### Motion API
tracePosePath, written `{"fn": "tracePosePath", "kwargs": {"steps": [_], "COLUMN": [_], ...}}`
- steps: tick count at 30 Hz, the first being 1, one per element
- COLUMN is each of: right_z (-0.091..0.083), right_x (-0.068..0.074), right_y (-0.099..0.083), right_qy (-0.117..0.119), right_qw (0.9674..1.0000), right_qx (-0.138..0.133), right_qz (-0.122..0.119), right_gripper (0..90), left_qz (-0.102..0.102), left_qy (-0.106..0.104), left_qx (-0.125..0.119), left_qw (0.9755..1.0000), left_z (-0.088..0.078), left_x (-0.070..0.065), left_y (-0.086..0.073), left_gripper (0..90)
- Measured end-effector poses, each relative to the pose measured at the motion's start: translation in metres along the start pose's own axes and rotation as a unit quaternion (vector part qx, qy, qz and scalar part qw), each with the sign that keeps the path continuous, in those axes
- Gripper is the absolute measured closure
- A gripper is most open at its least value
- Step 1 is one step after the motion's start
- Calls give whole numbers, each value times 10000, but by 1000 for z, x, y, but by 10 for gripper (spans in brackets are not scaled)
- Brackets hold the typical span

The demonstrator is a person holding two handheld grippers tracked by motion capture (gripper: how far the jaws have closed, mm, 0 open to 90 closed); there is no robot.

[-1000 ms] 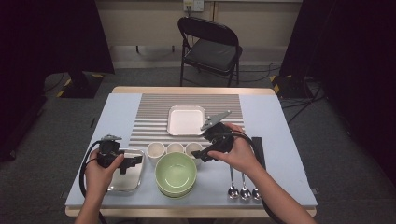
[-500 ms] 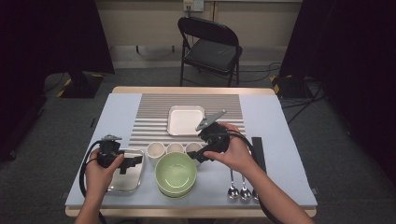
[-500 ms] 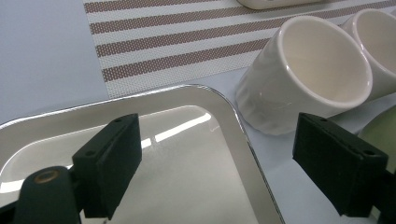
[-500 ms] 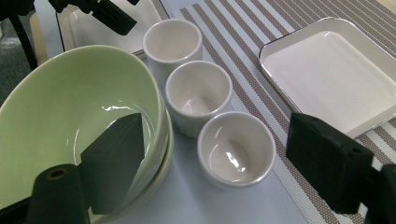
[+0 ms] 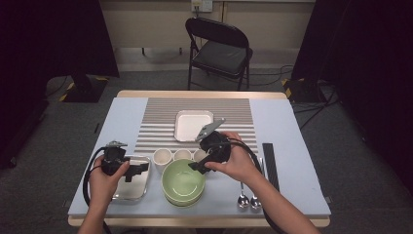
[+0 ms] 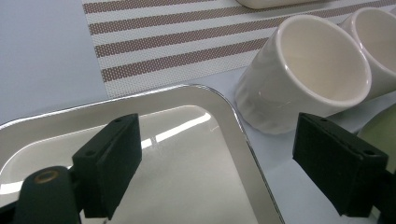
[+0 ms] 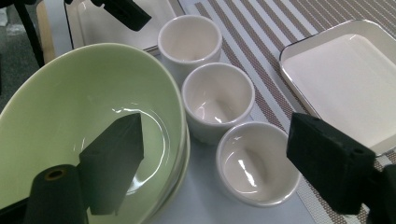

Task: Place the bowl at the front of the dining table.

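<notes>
Striped matting backs the crockery; right gripper has crept lower over the green bowl's rim — jaws wide, empty; left gripper gapes, idle — a grasp looks close.

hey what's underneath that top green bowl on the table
The glossy green ceramic bowl sits nested in at least one more green bowl, whose rim peeks out beneath it. Their stacked walls hide how many lie below. The open right gripper hovers over its rim.

A black chair is standing behind the table. Two spoons are lying near a black strip.
</notes>
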State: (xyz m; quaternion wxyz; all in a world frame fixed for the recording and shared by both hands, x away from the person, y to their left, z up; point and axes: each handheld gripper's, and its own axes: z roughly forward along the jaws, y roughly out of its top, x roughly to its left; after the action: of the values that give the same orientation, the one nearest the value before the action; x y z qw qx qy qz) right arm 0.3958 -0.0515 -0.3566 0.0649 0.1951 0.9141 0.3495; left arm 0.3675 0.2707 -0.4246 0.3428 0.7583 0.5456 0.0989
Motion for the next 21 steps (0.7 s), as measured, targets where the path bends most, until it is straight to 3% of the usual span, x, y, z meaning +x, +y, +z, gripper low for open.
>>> {"fn": "tracePosePath", "kwargs": {"steps": [7, 14, 21], "right_z": [6, 12, 18], "right_x": [4, 6, 5], "right_y": [2, 3, 2], "right_qy": [-107, -79, -115], "right_qw": [9997, 9998, 9997], "right_qx": [38, 26, 31], "right_qz": [-225, -163, -208], "right_gripper": [154, 148, 204], "left_qz": [14, 16, 29], "left_qy": [3, -2, -17], "left_qx": [1, -6, -21], "left_qw": [10000, 10000, 10000], "left_z": [0, -1, -1], "left_x": [0, 0, 0], "left_y": [0, 0, 1], "left_gripper": [154, 154, 154]}}
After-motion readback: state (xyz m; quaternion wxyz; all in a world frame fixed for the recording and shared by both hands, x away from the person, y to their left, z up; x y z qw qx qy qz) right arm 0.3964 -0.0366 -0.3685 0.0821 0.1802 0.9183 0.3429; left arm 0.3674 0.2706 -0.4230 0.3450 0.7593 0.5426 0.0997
